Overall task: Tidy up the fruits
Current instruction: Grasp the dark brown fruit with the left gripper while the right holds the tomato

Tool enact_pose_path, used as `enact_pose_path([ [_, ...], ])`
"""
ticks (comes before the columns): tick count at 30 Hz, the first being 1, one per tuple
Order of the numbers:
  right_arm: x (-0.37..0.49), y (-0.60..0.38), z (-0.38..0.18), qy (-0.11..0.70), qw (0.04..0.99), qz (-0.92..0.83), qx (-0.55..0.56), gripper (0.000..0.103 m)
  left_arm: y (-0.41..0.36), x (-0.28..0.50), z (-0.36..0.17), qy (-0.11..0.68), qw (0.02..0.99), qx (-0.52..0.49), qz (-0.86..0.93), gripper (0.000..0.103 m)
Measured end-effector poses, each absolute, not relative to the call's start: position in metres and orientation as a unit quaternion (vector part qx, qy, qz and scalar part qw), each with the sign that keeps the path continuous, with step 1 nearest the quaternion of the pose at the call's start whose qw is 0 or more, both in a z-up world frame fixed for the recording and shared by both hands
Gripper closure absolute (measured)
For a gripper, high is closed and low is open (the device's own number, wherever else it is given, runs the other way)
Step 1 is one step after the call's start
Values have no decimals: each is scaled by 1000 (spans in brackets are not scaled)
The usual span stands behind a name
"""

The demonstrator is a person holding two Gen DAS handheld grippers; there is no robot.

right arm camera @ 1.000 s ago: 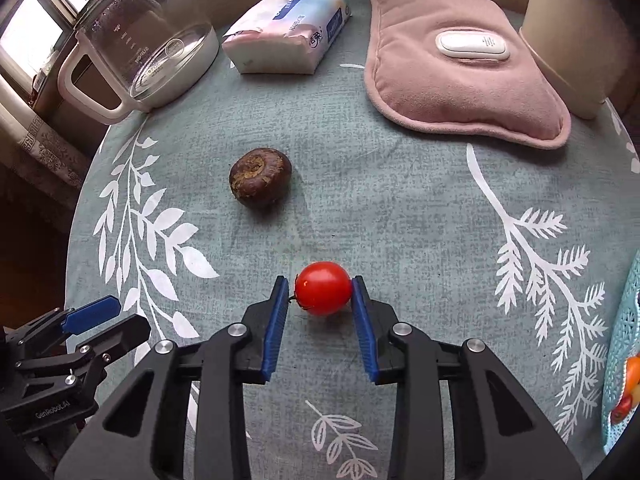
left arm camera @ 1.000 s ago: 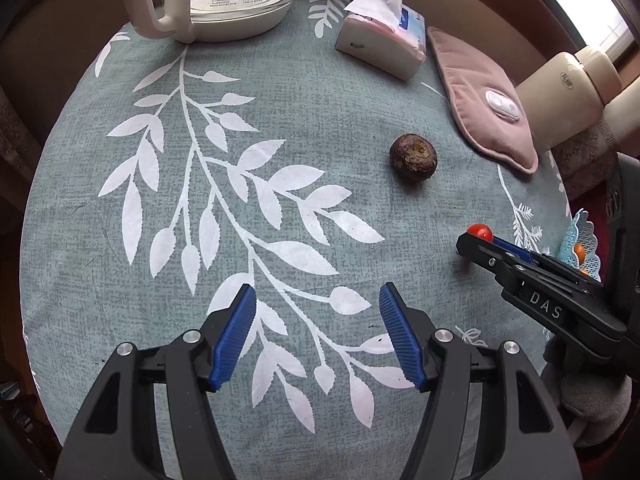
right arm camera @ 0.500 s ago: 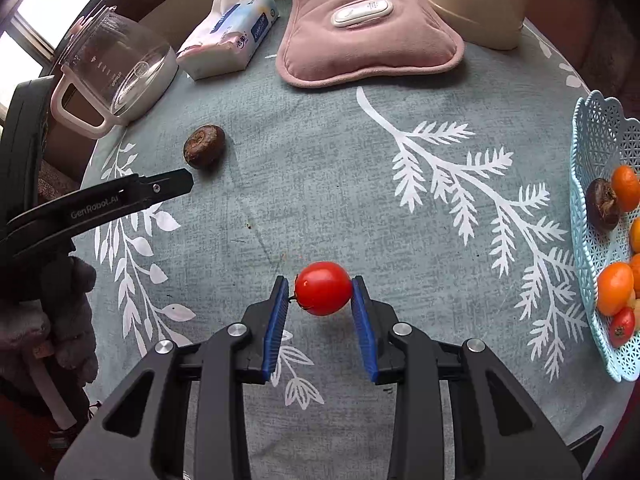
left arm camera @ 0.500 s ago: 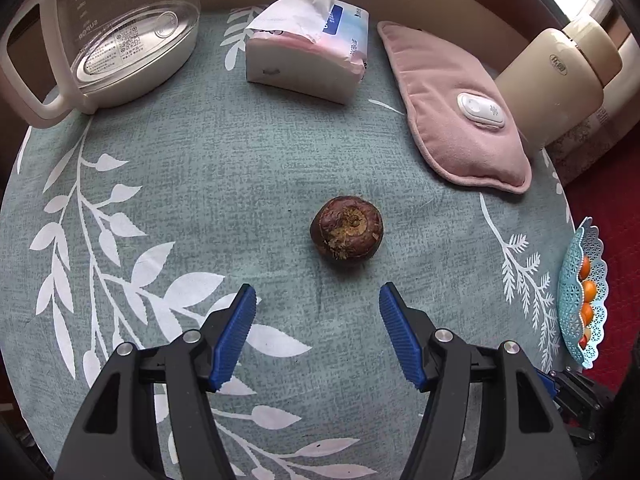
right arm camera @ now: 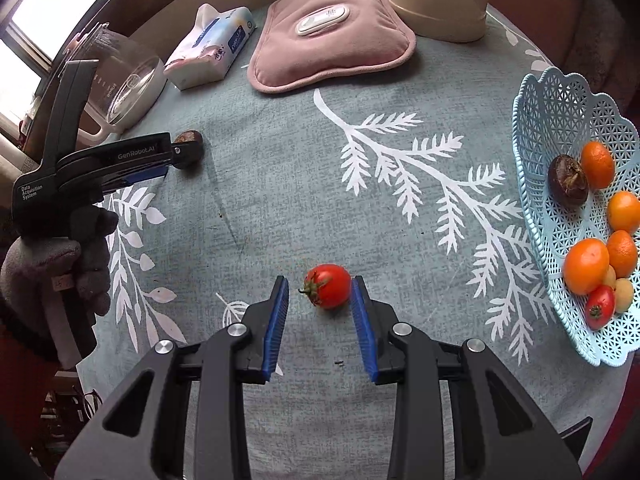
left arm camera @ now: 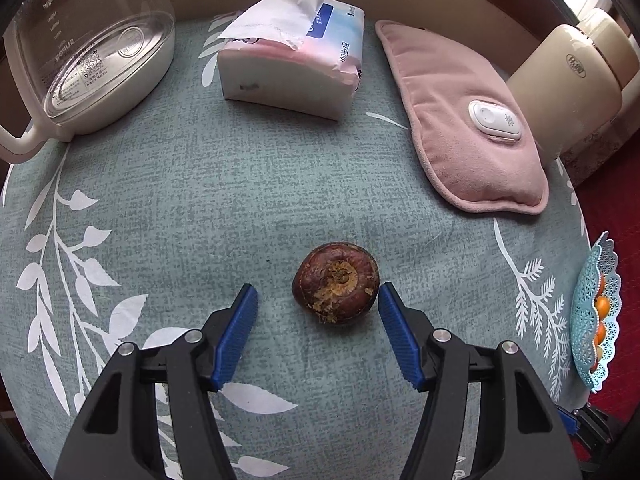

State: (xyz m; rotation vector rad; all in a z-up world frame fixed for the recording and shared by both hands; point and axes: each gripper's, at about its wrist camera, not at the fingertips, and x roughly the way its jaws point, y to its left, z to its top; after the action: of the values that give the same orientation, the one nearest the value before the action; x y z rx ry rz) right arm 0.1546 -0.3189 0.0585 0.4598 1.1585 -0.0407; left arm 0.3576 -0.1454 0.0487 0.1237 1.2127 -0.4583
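A brown water chestnut (left arm camera: 336,282) lies on the grey-green tablecloth between the fingertips of my open left gripper (left arm camera: 314,300); it sits nearer the right finger. It also shows in the right wrist view (right arm camera: 191,138), partly behind the left gripper (right arm camera: 168,156). My right gripper (right arm camera: 320,292) has its jaws parted around a red cherry tomato (right arm camera: 329,286), which touches the right pad while a gap shows at the left pad. A light blue lattice basket (right arm camera: 560,120) at the right holds oranges, a chestnut and a tomato.
A glass kettle (left arm camera: 88,52) stands at the back left, a tissue pack (left arm camera: 296,60) at the back middle, a pink heating pad (left arm camera: 468,128) and a cream jug (left arm camera: 568,84) at the back right. The basket (left arm camera: 596,312) sits at the table's right edge.
My left gripper has swung toward the chestnut, which now lies between its fingers. My right gripper has carried the tomato toward the basket and its jaws have parted.
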Motion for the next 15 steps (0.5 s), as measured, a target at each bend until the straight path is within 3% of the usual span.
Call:
enact_pose_path([
  [3, 153, -322, 60, 541, 813, -14, 214, 70, -149, 356, 48, 562, 797, 60, -213, 44],
  [7, 149, -329, 62, 540, 814, -10, 214, 70, -157, 352, 49, 559, 798, 63, -218, 60],
  [15, 149, -327, 61, 539, 815, 19, 212, 70, -168, 332, 57, 554, 803, 61, -208, 61],
])
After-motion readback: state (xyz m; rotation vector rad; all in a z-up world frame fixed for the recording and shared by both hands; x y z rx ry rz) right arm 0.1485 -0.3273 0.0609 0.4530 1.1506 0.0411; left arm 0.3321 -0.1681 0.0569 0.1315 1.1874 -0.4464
